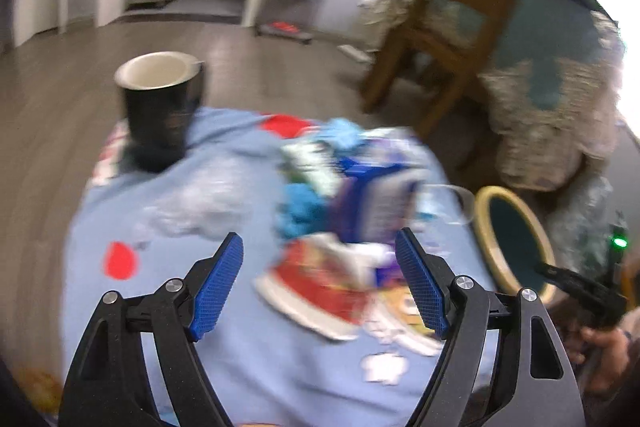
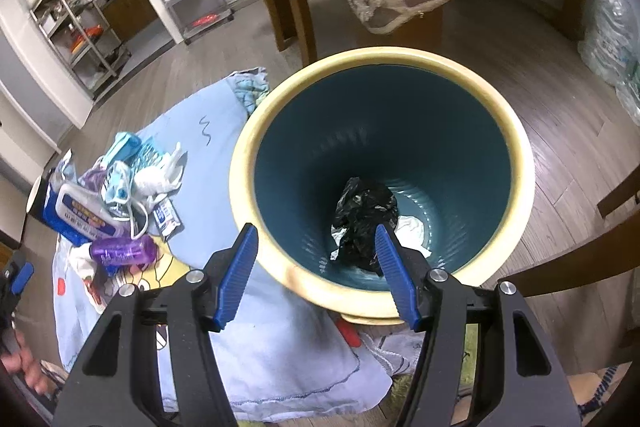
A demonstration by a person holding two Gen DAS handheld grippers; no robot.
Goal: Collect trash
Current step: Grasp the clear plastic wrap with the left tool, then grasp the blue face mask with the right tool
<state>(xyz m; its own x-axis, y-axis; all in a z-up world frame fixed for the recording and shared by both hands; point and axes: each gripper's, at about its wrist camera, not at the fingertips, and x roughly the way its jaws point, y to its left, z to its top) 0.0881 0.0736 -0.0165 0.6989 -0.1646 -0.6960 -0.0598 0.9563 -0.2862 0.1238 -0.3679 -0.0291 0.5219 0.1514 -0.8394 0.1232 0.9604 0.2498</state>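
Teal cream-rimmed plastic bin (image 2: 380,163): right gripper (image 2: 316,269) held empty, spread, above; left gripper (image 1: 320,283) spread over litter pile (image 1: 340,195), presumably for pickup.

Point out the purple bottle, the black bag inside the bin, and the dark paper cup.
purple bottle (image 2: 123,251), right wrist view, on its label.
black bag (image 2: 362,215), right wrist view, on its crumpled middle.
dark paper cup (image 1: 162,115), left wrist view, on its outer wall.
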